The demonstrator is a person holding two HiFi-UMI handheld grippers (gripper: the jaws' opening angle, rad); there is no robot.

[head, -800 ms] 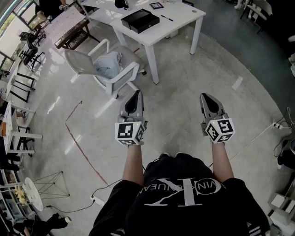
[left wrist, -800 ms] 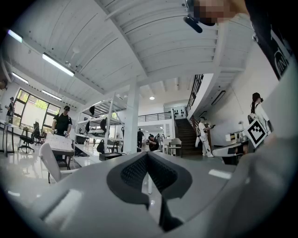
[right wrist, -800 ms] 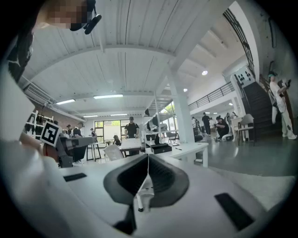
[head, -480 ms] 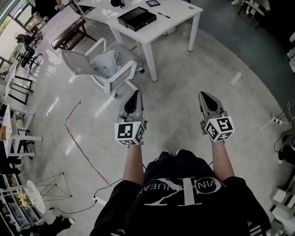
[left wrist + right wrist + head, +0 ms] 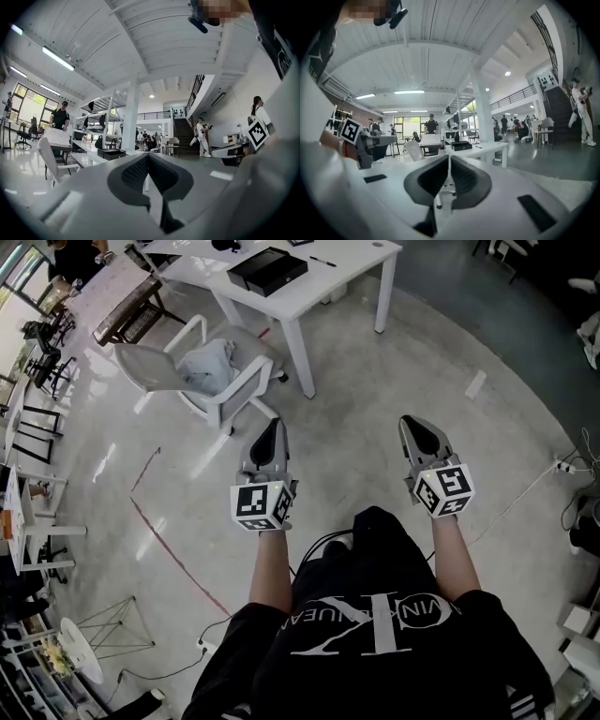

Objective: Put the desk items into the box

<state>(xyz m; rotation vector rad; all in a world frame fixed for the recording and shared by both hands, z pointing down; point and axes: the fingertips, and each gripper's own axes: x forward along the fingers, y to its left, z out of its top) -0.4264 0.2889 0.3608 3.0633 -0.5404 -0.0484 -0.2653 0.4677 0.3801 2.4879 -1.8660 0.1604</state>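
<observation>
A black box (image 5: 267, 270) lies on a white desk (image 5: 319, 287) at the top of the head view, with a pen (image 5: 323, 261) beside it. Both grippers hang in the air over the concrete floor, well short of the desk. My left gripper (image 5: 271, 425) is shut, its jaws meeting with nothing between them (image 5: 148, 157). My right gripper (image 5: 410, 421) is likewise shut and empty (image 5: 449, 159). The black box (image 5: 111, 153) shows far ahead in the left gripper view. In the right gripper view, the black box (image 5: 461, 146) sits on the desk (image 5: 485, 148).
A white chair (image 5: 202, 376) with a pale cloth on its seat stands between me and the desk's left part. Red tape lines (image 5: 173, 554) and cables (image 5: 525, 498) run across the floor. More desks and shelves line the left side, and people stand far off.
The desk and chair have slid up and left in the head view. A leg has come forward under the grippers. Both grippers stay shut and level.
</observation>
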